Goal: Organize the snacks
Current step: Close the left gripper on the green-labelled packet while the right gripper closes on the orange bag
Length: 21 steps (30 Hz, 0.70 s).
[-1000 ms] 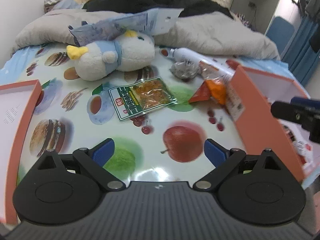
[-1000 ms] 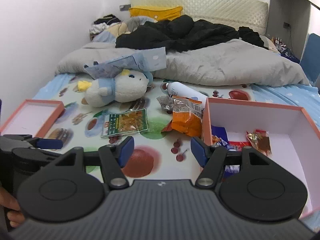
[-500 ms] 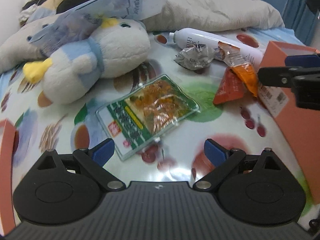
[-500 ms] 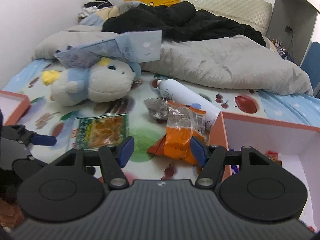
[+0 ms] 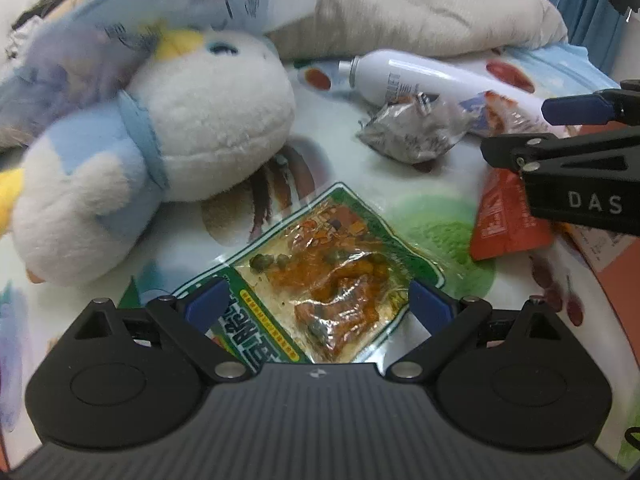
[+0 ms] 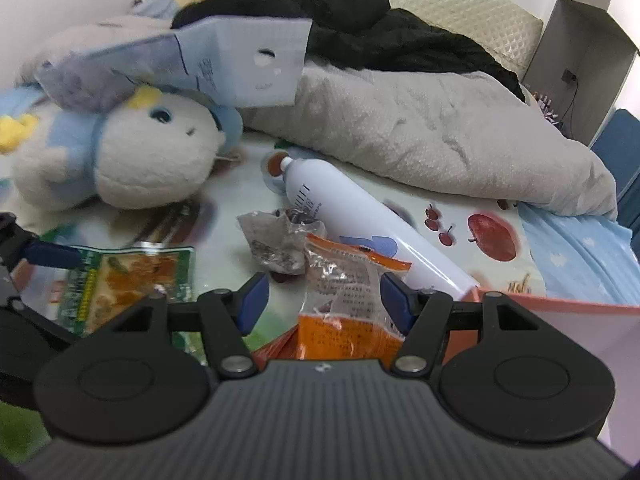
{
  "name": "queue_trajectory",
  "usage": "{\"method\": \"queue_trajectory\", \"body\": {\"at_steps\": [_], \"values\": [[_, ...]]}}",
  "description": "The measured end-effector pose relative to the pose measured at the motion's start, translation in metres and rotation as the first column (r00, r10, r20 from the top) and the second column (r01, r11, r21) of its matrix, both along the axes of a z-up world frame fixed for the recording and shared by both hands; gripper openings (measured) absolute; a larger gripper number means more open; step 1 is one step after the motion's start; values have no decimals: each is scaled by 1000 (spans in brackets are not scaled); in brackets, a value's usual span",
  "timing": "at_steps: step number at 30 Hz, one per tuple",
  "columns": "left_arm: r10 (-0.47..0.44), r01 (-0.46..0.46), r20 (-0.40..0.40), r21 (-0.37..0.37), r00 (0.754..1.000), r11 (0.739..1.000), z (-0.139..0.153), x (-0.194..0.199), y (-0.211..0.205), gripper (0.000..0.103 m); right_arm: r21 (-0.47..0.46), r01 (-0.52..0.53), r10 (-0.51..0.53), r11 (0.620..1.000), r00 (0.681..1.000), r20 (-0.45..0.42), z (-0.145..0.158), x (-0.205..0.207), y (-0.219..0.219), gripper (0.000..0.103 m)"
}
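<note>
The left gripper [image 5: 316, 304] is hovering with fingers spread wide above the green snack packet [image 5: 320, 280], which is lying flat beside the plush toy [image 5: 160, 160]. The right gripper [image 6: 322, 300], fingers likewise parted and gripping nothing, is framing the orange snack bag [image 6: 348, 300] lying right of that toy.

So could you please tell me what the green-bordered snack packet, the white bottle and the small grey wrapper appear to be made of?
Green-bordered snack packet: glossy clear plastic film; the orange contents show through and it glints.
White bottle: smooth, shiny, probably plastic or coated metal; a long highlight runs along it.
Small grey wrapper: crinkled, looks like metallised foil film, with sharp creases and a dull sheen.
</note>
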<state>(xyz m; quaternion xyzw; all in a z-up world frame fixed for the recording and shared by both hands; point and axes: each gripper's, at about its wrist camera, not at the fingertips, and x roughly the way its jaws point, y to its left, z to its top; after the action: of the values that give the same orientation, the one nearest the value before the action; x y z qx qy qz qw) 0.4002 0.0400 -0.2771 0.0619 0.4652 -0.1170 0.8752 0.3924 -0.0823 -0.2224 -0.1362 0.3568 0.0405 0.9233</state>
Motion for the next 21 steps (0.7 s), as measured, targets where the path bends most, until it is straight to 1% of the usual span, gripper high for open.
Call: {"method": "queue_trajectory", "body": {"at_steps": [3,5,8,9,10,11,15,21], "values": [[-6,6,-4,14,1000,1000,-7,6,-1,100,-63,-12,12,998,1000,1,-10,10,6,64],[1,-1,-4,5,1000,1000,-9,7,0,101,-80,-11,10,997,1000,-5,-15,14,6,64],[11,-11,-5,-6,1000,1000,-10,9,1,101,-101,-16,16,995,1000,-7,-20,16,7,60],[19,-19,-6,-9,1000,1000,-10,10,1,101,-111,-18,17,994,1000,-8,-21,17,7,55],[22,-22,-7,-6,1000,1000,-10,10,1,101,-122,-17,16,992,1000,-8,-23,18,8,47],[21,-21,-6,0,1000,1000,-10,9,0,101,-129,-18,16,991,1000,-10,-24,19,8,47],[27,-27,-9,-1,1000,1000,-11,8,0,100,-130,-24,23,991,1000,-7,-24,18,8,44],[30,-30,-5,-1,1000,1000,-8,4,-3,89,-82,-33,33,996,999,6,-10,8,5,34]]}}
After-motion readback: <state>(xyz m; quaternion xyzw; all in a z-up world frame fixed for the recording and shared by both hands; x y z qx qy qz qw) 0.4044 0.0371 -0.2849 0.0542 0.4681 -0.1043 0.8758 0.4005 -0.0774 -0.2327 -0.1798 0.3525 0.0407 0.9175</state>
